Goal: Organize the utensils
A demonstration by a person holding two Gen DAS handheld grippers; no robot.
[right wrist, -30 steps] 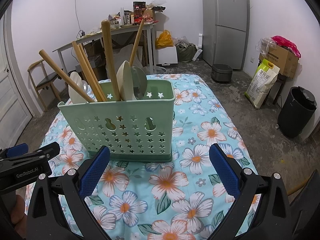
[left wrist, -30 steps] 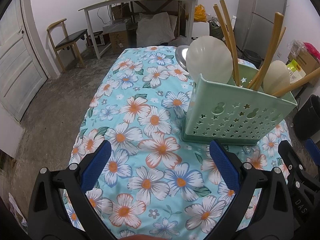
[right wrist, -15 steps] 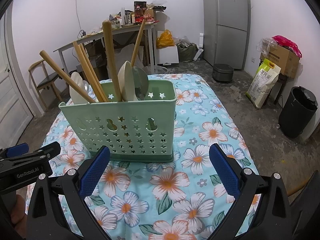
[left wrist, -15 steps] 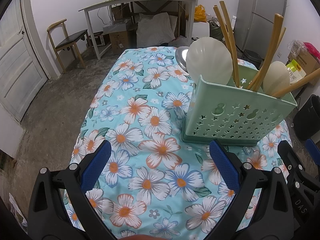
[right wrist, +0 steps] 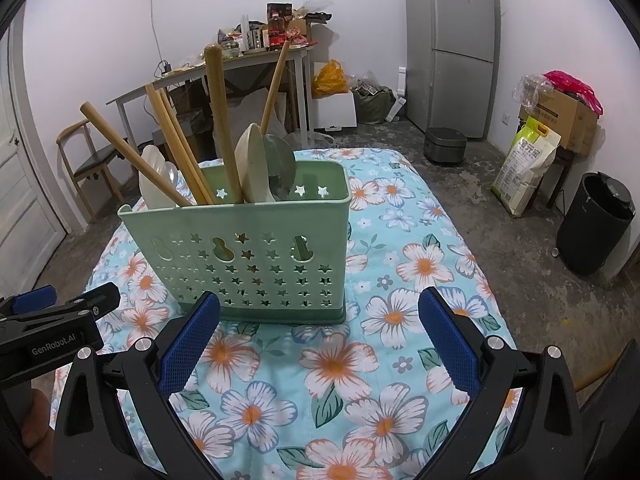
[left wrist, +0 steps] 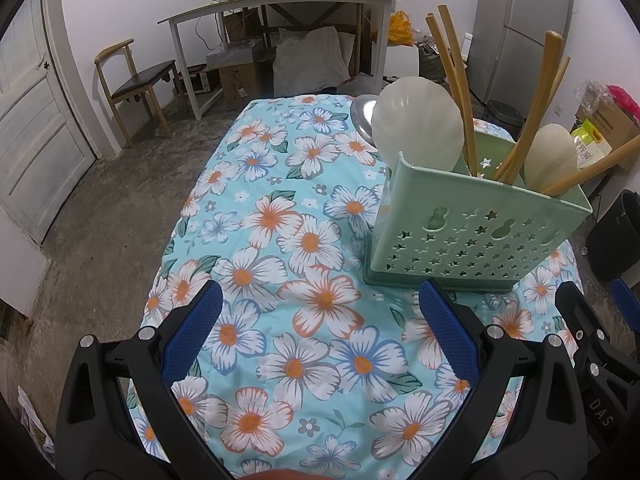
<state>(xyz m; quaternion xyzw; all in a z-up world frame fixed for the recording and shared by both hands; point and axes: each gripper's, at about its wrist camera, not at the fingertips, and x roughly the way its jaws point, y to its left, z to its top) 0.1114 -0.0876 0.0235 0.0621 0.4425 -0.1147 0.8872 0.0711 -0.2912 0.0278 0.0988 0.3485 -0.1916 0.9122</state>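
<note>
The green utensil caddy [right wrist: 244, 248] stands upright on the flowered counter [right wrist: 400, 280], its long side running left to right across the right wrist view; wooden handles [right wrist: 218, 120] and pale spoons [left wrist: 418, 124] stick up, leaning left. Both the left gripper [left wrist: 320, 320] and right gripper [right wrist: 320, 320] hover near it, fingers wide and empty. Behind: a fridge [right wrist: 450, 48], cluttered table [left wrist: 280, 4], chair [left wrist: 132, 80]

White walls, rough grey concrete floor [right wrist: 472, 168]. Grey fridge [right wrist: 450, 44] in corner, cluttered desk [left wrist: 280, 2] at far wall, wooden chair [left wrist: 134, 82] near white door [left wrist: 36, 128]. Black bin [right wrist: 596, 222] beside wall.
</note>
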